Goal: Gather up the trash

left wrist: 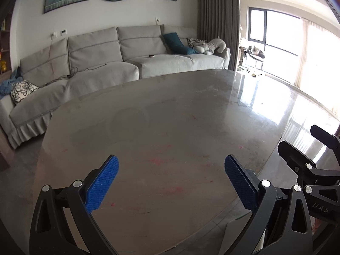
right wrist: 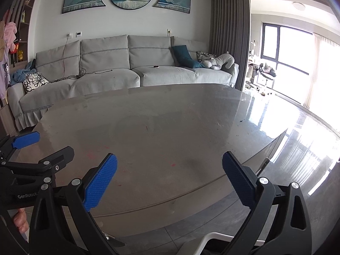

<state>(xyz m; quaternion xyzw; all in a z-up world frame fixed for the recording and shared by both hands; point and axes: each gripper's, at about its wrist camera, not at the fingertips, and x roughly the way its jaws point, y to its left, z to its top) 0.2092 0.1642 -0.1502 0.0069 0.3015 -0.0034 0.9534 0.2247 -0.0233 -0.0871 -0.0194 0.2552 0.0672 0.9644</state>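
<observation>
My left gripper (left wrist: 171, 182) has its jaws spread wide with nothing between the blue pads (left wrist: 102, 188), and my right gripper (right wrist: 169, 180) is the same: parted and empty. I hold both side by side, low over the near edge of the table (left wrist: 170, 110), which I judge a ready stance for reaching. No trash shows on the tabletop, only faint red smears (left wrist: 154, 160). Beyond it stands the grey sofa (right wrist: 131, 72).
</observation>
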